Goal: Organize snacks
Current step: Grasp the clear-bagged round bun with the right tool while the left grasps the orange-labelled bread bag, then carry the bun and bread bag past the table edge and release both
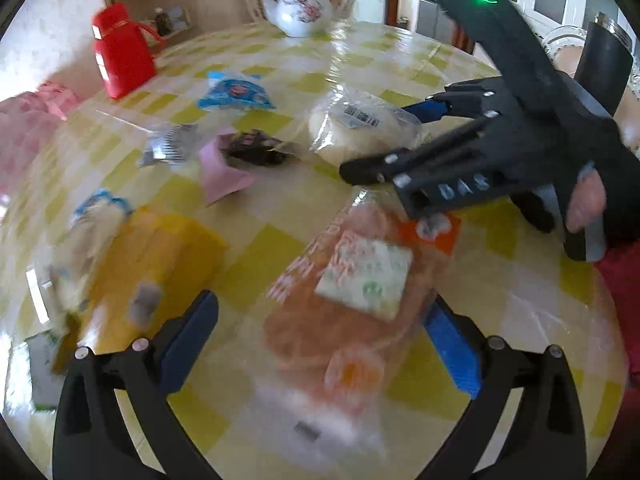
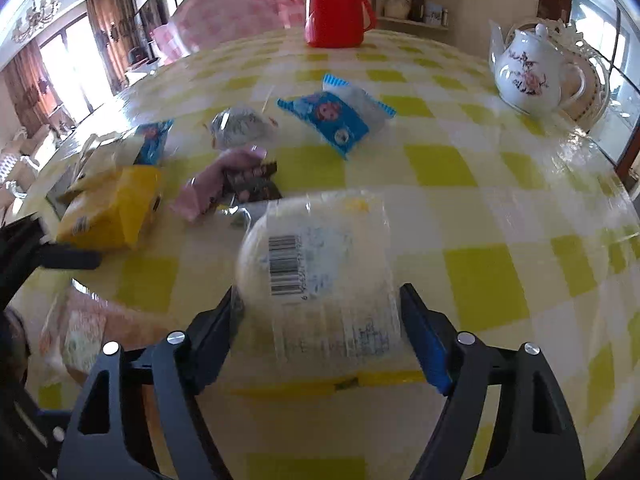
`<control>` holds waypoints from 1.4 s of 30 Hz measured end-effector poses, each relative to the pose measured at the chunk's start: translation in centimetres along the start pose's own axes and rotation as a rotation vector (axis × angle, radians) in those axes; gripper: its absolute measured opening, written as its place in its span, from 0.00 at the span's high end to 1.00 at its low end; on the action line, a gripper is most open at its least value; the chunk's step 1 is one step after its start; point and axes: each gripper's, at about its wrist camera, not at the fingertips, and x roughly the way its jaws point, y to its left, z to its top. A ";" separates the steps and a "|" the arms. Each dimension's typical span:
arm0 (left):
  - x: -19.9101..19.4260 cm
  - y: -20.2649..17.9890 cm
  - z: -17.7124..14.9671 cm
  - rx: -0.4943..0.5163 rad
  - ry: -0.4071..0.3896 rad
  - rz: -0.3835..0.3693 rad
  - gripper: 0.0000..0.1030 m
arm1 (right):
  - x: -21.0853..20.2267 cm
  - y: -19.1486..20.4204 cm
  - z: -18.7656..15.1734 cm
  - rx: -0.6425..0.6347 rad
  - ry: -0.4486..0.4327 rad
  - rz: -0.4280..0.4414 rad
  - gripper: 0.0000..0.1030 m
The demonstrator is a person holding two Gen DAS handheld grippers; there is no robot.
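My left gripper [image 1: 322,344] hangs open over an orange bread bag [image 1: 344,300] on the table. The bag lies between its fingers, and the left pad stands clear of it. My right gripper [image 2: 320,322] straddles a pale bun in a clear wrapper [image 2: 316,272] with a barcode label. Its blue pads sit right at the wrapper's edges, with no squeeze showing. In the left wrist view that gripper [image 1: 380,140] reaches in from the right around the same bun [image 1: 360,128], with a hand [image 1: 588,200] behind it.
On the yellow-checked table [image 2: 480,272] lie a yellow packet [image 1: 152,260], a blue snack packet [image 2: 336,116], a pink packet [image 2: 208,188] and a silver one [image 2: 240,124]. A red flask [image 2: 336,8] and a white teapot [image 2: 528,68] stand at the far edge.
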 end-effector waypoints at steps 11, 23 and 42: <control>1.1 -1.7 0.5 0.016 0.032 -0.066 0.23 | 0.4 -0.2 0.0 0.004 0.029 0.011 0.18; -0.5 -2.4 -0.7 -0.095 0.031 -0.025 0.51 | -1.4 -0.5 -0.6 0.031 -0.041 -0.026 0.41; -6.7 -3.1 -8.6 -0.555 -0.164 0.219 0.55 | -6.5 -0.5 -4.6 0.163 -0.189 -0.079 0.46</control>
